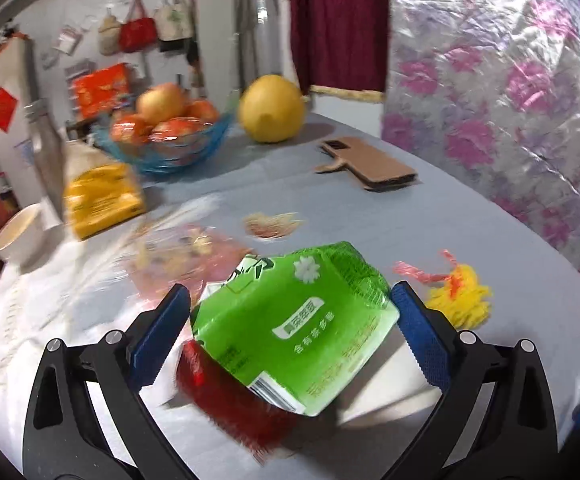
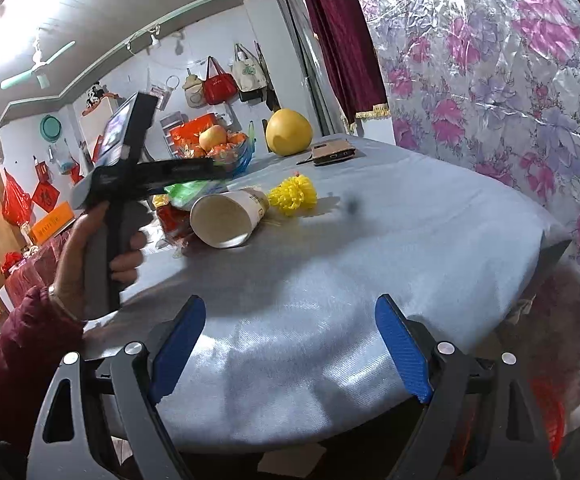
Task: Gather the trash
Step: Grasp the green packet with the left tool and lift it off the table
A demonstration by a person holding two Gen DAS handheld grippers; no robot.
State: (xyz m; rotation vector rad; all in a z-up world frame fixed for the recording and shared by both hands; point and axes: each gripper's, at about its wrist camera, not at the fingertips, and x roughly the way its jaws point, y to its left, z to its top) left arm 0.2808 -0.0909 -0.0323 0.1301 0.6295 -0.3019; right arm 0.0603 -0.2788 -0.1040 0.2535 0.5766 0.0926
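- The left gripper (image 1: 290,328), with blue-padded black fingers, has its jaws spread wide around a crumpled green plastic tissue packet (image 1: 294,324); the right pad seems to touch the packet's edge, the left pad stands just apart from it, so the packet is framed rather than clamped.
- The packet lies on the pale blue cloth-covered table (image 1: 370,224), partly over a red mesh fruit sleeve (image 1: 226,404).
- Just beside the packet's right side sits a frilly yellow foam fruit net (image 1: 460,300) with a pink strip on it.
- Behind the packet lie thin clear and pink wrappers (image 1: 178,256), too blurred to tell more.
- Farther back stand a blue glass bowl of apples (image 1: 162,132), a large yellow pomelo (image 1: 272,108) and a brown phone case (image 1: 370,160).
- The right gripper (image 2: 290,344) hangs with its jaws wide apart, nothing between them, over the table's near edge.
- From the right wrist view, a white paper cup (image 2: 226,216) lies on its side near the yellow net.
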